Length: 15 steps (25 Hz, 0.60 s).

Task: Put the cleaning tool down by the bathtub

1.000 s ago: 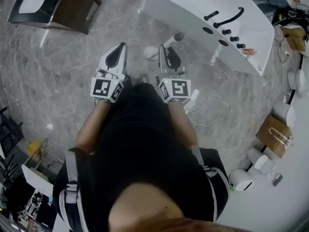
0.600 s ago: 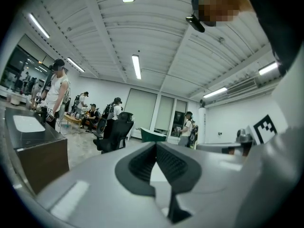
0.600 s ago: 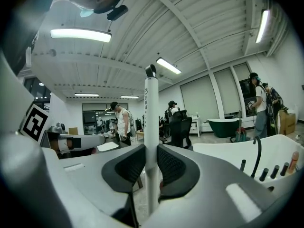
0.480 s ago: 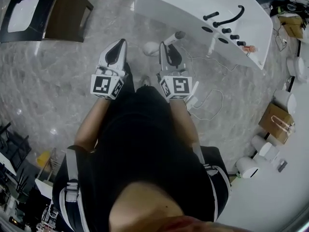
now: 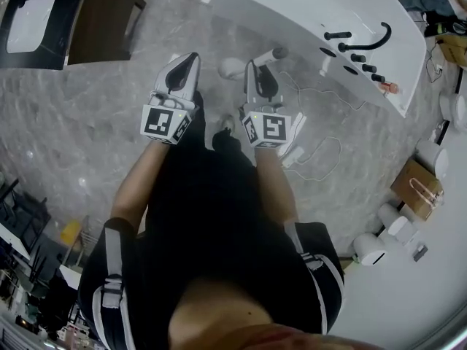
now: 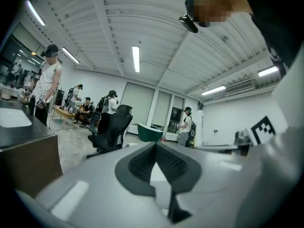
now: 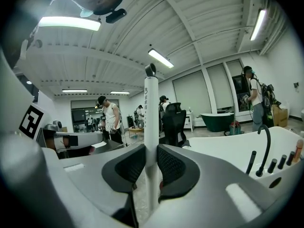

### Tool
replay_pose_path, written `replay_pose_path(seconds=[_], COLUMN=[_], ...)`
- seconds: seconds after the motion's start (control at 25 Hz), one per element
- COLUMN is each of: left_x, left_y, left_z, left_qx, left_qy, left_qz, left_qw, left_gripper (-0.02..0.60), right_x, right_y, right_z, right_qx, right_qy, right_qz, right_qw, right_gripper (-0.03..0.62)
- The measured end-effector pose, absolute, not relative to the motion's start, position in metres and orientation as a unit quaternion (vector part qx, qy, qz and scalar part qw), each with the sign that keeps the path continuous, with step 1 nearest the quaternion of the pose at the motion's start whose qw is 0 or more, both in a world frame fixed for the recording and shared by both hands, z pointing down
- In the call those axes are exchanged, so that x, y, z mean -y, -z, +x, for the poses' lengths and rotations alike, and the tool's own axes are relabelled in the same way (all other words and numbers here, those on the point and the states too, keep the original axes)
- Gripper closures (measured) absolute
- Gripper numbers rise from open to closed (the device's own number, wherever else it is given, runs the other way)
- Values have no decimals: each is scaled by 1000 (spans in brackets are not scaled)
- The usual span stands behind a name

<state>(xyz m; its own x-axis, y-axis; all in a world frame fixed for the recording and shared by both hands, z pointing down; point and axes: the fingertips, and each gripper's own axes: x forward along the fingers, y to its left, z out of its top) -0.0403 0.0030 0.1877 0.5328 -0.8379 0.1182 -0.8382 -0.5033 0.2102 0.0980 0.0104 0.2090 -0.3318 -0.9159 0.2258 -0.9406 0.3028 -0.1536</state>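
The cleaning tool is a long white rod with a dark tip, standing upright between the right gripper's pads. In the head view its handle slants over the floor, and its white round head is low by the bathtub's near side. My right gripper is shut on the rod. The white bathtub with a black faucet lies just ahead and to the right; the right gripper view also shows the bathtub. My left gripper hangs beside the right one, shut, its pads meeting at the tip with nothing between them.
A dark cabinet with a white basin stands at the far left. White cables trail on the grey marble floor by my right side. A cardboard box and white devices sit at the right. People and an office chair are behind.
Both grippers have drifted slightly right and forward together, towards the bathtub. The right gripper's hold on the rod is unchanged, and the left stays shut.
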Motion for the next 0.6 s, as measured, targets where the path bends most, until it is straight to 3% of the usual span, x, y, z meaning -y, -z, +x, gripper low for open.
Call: replay_pose_path(seconds=[0.6], left_x=[79], left_y=[-281], left_z=[-81], left_qx=[490], left_qy=[-9], left_qz=[862], left_qw=[128], left_gripper=[574], right_x=[71], right_y=[-319], right_z=[68], right_qx=[784], right_qy=[-146], right_qz=[600], right_qw=[65], right_gripper=[514])
